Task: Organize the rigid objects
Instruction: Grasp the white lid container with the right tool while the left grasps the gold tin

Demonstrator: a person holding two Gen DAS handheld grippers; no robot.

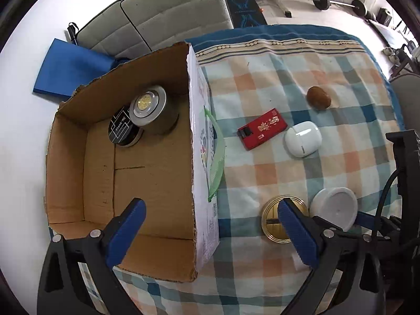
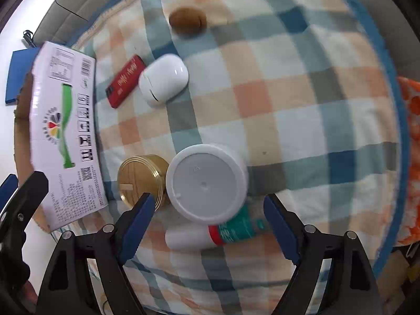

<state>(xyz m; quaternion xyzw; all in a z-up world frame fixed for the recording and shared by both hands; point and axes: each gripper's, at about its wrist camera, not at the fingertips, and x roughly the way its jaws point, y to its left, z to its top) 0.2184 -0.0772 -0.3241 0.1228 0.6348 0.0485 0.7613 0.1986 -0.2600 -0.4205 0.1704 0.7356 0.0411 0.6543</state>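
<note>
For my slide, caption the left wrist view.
Open left tool hovers over cardboard box holding two tins; five items wait on checked cloth.

The left gripper point(image 1: 210, 232) has two flat blue fingers point(image 1: 126, 233) with ridged inner faces, set on glossy black angular arms with triangular cut-outs and round silver screws. The right gripper point(image 2: 207, 229) is built alike: blue fingers point(image 2: 137, 224) on black arms, two silver screws on each side. In the left wrist view, a black cable point(image 1: 384, 197) curves beside a black frame at the right edge.
</note>
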